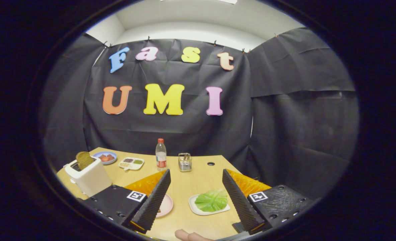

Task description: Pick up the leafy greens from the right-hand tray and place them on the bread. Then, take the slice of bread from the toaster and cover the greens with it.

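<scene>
My gripper (195, 177) is open and held above the wooden table, nothing between its fingers. Between the fingers and close to the right one lies a leaf of green lettuce (211, 200) on a small white tray (194, 206). By the left finger a pink plate (166, 205) shows in part; what lies on it is mostly hidden by that finger. Further left stands a white toaster (88, 175) with a brown slice of bread (83, 159) sticking up out of its slot.
Beyond the fingers stand a plastic bottle with a red cap (160, 154), a metal holder (185, 162), a white divided dish (131, 163) and a blue plate with red pieces (106, 157). A fingertip of a person's hand (188, 236) shows below the gripper. Black cloth walls close in behind the table.
</scene>
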{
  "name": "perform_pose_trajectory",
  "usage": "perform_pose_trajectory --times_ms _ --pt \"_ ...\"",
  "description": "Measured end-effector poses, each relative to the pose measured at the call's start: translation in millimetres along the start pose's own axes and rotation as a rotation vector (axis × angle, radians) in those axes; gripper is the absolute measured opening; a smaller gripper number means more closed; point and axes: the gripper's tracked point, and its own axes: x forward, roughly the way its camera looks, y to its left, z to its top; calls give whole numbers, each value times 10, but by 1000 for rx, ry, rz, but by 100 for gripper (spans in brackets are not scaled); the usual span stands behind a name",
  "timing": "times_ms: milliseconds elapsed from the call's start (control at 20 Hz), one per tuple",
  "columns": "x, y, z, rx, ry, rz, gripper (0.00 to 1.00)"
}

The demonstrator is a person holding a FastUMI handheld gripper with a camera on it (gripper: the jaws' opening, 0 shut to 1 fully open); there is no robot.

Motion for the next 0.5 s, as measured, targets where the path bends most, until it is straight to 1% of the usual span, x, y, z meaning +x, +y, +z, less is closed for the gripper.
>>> perform_pose_trajectory --times_ms 200,300,400,500 --pt "628 -264 -359 -98 61 -38 95" --pt "972 -465 -582 -86 119 -66 96" --pt "1293 -600 -895 -37 203 -70 96" --pt "1563 -744 -1163 -32 258 -88 96"
